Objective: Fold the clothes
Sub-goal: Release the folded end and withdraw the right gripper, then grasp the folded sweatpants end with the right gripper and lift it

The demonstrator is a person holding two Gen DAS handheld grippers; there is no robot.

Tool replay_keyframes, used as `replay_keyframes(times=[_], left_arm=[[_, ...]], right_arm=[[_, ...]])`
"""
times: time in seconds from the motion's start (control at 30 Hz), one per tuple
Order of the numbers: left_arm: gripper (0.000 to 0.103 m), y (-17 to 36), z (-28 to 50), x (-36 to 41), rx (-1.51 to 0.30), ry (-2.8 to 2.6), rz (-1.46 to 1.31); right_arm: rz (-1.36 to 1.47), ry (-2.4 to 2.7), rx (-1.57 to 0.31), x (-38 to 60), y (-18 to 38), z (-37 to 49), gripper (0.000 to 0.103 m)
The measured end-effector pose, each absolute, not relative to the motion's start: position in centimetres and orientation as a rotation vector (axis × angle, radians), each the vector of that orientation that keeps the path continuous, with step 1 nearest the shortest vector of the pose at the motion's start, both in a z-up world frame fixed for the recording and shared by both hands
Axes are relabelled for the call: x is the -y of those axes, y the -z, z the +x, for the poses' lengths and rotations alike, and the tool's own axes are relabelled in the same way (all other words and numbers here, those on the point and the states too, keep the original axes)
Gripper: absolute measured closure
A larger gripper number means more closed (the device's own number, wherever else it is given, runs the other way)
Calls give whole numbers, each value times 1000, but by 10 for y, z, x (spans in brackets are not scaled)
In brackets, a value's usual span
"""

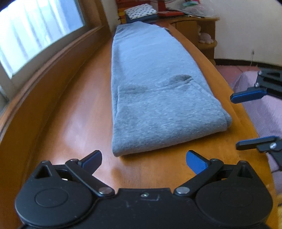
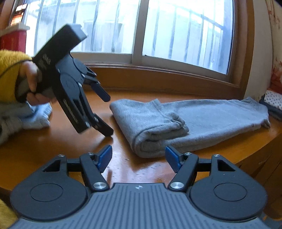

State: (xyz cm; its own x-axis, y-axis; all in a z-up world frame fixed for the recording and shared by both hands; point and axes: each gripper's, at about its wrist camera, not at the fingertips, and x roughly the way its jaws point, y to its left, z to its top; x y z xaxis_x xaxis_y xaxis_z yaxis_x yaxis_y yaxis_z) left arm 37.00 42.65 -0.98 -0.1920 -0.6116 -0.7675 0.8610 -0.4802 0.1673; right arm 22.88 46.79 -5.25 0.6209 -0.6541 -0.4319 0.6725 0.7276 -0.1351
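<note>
Grey sweatpants (image 1: 155, 91) lie folded lengthwise on the wooden worktop (image 1: 74, 112), one end doubled over. The left tool (image 1: 143, 161) hovers just off that doubled end, blades spread, empty. The right tool (image 2: 139, 156) faces the same end, likewise spread and empty. No legible writing shows.

No legible text, brand, no. or sign is found in either view. Pale markings are seen on the side of the left gripper (image 2: 105, 112) body in the right wrist view, but they are too blurred to be read. A small cross mark is stamped on the right gripper (image 2: 138, 156) housing, w/o any lettering. The dotted fabric (image 1: 140, 11) at the far end of the table is patterned only; nothing is printed on it as words.
</note>
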Motion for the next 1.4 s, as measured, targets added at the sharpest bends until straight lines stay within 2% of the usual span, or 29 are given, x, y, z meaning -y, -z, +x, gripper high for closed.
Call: replay_keyframes(times=[0.17,0.27,0.37,0.4,0.43,0.5,0.53,0.57,0.63,0.67,0.77,1.0,1.2,1.4], left_arm=[[1,13,381,-416,-456,1889,954],[1,14,382,-413,-483,1913,936],[1,14,381,-413,-486,1950,936],[1,14,380,-413,-484,1963,937],[2,14,379,-414,-480,1976,939],[8,12,376,-415,-469,1999,942],[17,11,376,-415,-470,2004,938],[29,8,378,-415,-486,2001,924],[40,2,382,-414,-521,1996,887],[41,-3,386,-415,-548,1998,846],[41,-22,392,-418,-583,1999,731],[39,-62,378,-413,-520,1987,549],[35,-78,350,-380,-473,1968,538],[32,-77,328,-323,-480,1887,532]], right_arm=[[-35,750,-520,-467,57,241,37],[-24,748,-520,-462,60,248,43],[11,764,-511,-453,61,253,59],[24,771,-511,-449,61,254,72],[48,771,-507,-445,59,253,75],[118,755,-487,-438,53,248,82],[166,749,-471,-433,50,244,85],[235,743,-447,-428,47,238,85],[363,731,-396,-419,42,224,86],[425,720,-368,-415,39,216,86],[591,674,-297,-400,30,195,86],[960,566,-111,-361,16,155,86],[1294,476,-12,-318,24,126,86],[1426,399,11,-255,30,102,85]])
